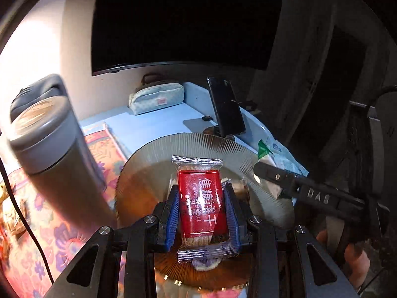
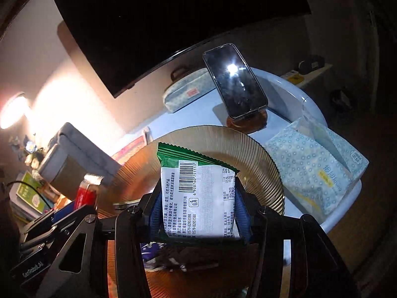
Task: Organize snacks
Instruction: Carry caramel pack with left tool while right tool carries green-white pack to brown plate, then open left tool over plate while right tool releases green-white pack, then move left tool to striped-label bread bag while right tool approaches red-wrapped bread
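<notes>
My left hand-held gripper [image 1: 202, 207] is clamped on a red biscuit pack [image 1: 202, 204], held over the ribbed plate [image 1: 198, 146]. My right hand-held gripper [image 2: 197, 204] pinches a green-and-white snack pack [image 2: 198, 198] above the same plate [image 2: 248, 149].

A: Taking the ribbed plate [image 1: 198, 146] as my landmark, what do you make of the spread?

B: My left gripper [image 1: 202, 213] hangs over its near half, a biscuit packet [image 1: 199, 198] clamped between the pads. My right gripper [image 2: 198, 211] hangs over the plate too, holding a barcode packet [image 2: 198, 193].

A: And behind the plate?

B: I see a phone [image 2: 234, 82] propped on a stand just past the far rim, and a pouch [image 1: 157, 98] further back to the left, below the monitor [image 1: 186, 19] on the wall.

A: Sides?

B: A tumbler [image 1: 49, 144] stands left of the plate on a patterned mat [image 1: 99, 149]. A tissue pack [image 2: 315, 168] lies right of it. Another packet [image 2: 148, 254] lies on the plate under my right gripper.
</notes>
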